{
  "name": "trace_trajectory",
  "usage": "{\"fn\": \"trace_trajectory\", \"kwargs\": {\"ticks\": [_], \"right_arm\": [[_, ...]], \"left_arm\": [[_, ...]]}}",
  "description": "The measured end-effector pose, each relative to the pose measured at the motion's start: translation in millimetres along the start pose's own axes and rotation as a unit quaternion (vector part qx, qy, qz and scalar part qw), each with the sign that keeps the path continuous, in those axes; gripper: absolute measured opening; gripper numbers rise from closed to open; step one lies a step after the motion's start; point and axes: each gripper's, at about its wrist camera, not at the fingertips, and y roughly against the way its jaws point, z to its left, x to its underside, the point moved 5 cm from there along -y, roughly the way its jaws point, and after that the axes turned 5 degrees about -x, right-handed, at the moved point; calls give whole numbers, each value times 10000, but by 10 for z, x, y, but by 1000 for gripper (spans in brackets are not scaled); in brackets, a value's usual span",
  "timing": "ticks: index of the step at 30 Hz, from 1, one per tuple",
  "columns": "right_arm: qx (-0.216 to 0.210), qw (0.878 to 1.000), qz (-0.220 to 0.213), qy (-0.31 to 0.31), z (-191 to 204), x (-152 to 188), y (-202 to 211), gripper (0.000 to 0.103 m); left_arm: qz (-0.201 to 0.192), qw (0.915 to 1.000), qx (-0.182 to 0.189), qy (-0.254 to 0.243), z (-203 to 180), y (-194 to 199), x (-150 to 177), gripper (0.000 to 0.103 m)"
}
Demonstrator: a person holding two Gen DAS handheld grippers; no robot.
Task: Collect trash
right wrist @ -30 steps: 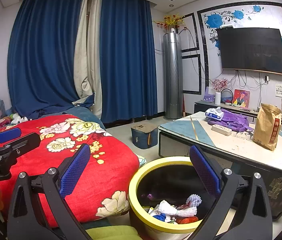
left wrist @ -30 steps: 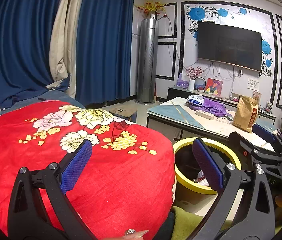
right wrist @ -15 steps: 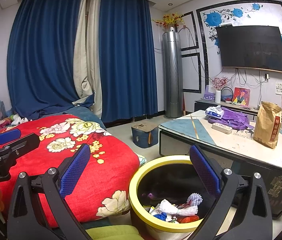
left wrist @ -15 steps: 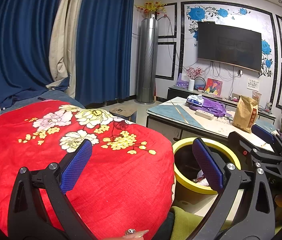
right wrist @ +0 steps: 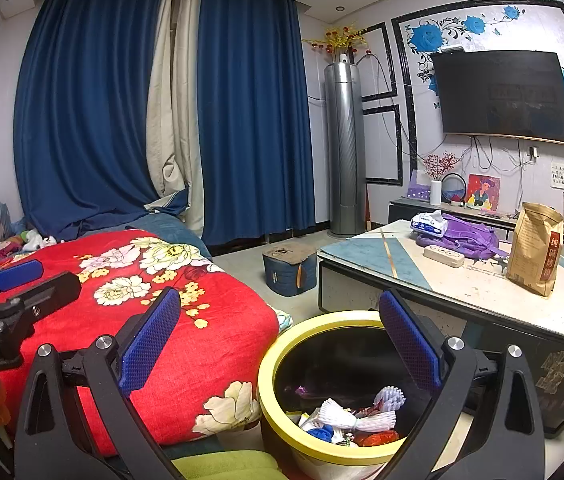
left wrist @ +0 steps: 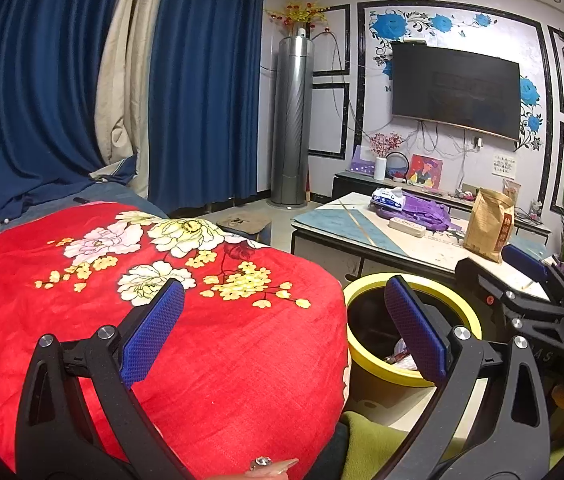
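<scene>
A round trash bin with a yellow rim (right wrist: 282,344) stands on the floor between the red blanket and the coffee table; it also shows in the left wrist view (left wrist: 366,280). Inside lie white foam netting (right wrist: 356,416), blue and red wrappers. My right gripper (right wrist: 279,340) is open and empty, held above the bin's near left rim. My left gripper (left wrist: 284,324) is open and empty, over the edge of the red floral blanket (left wrist: 161,280). Each gripper shows at the edge of the other's view.
A low coffee table (right wrist: 474,292) on the right holds a brown paper bag (right wrist: 536,252), a purple bag (right wrist: 466,236), a tissue pack (right wrist: 428,222) and a power strip (right wrist: 444,256). A small blue stool (right wrist: 290,268) stands on the floor behind the bin. A green cushion (right wrist: 221,464) lies below.
</scene>
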Motion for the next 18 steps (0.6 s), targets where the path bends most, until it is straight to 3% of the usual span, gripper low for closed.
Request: {"fn": "trace_trajectory", "kwargs": {"ticks": [7, 11, 14, 15, 17, 18], "right_arm": [[36, 9999, 109, -118, -30, -12, -55, 97], [-297, 9993, 212, -83, 134, -109, -159, 97], [-839, 9959, 326, -20, 507, -296, -350, 97], [-1077, 9934, 386, -26, 664, -350, -425, 97], [-1704, 9833, 625, 96, 1230, -443, -626, 97], [-2123, 9738, 802, 132, 1618, -455, -730, 97]], "left_arm": [[195, 9998, 28, 4, -39, -57, 52, 92], [239, 9996, -63, 137, 45, -27, 29, 92], [494, 9962, -496, 513, 490, 21, -9, 92], [643, 9921, -804, 712, 795, 55, 6, 92], [851, 9794, -1525, 1009, 1423, 169, 47, 92], [907, 9683, -1998, 1193, 1813, 278, 81, 92]]}}
